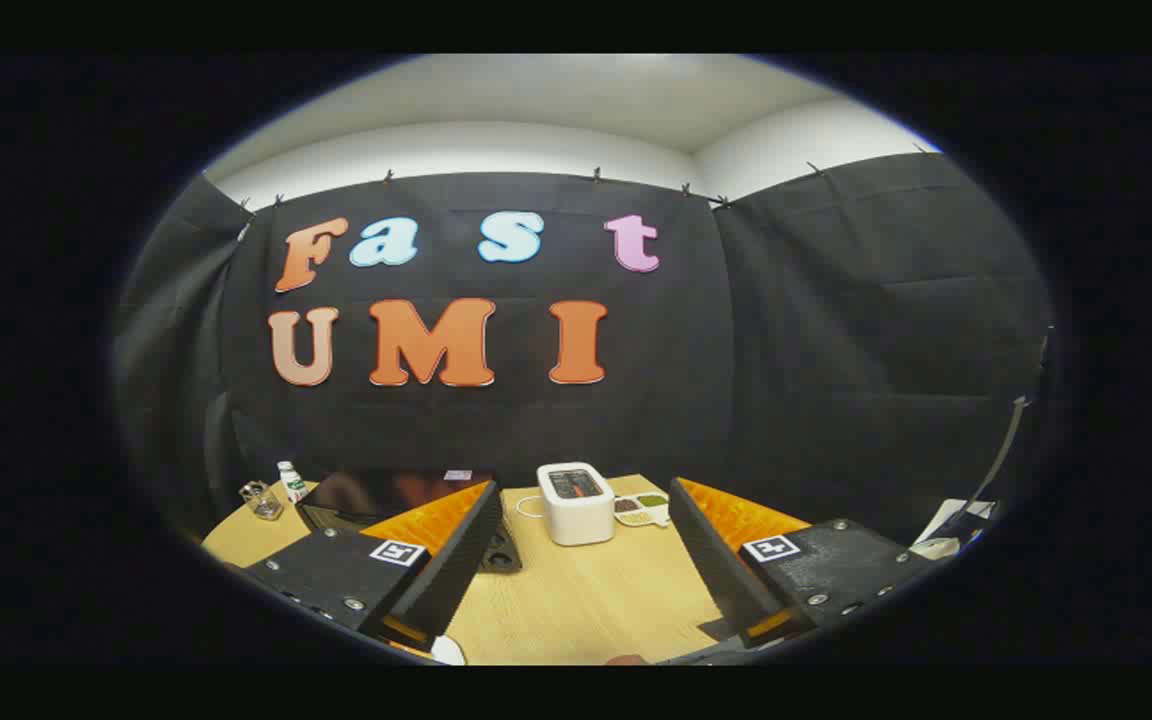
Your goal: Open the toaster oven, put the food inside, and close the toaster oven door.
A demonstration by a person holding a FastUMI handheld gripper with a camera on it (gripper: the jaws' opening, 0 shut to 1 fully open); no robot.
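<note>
A small white toaster oven (575,515) with a dark panel stands on the wooden table (576,600), beyond my fingers and between them. Its door looks shut. Touching its right side lies a white divided dish (642,509) with brown and green food in it. My gripper (584,492) is open, held above the near part of the table, with nothing between its fingers. A white cord curls beside the oven's left side.
A flat black appliance (376,495) lies left of the oven, partly behind my left finger. A small white bottle (289,481) and a clear glass (261,500) stand at the table's far left. White papers (946,530) lie past the right finger.
</note>
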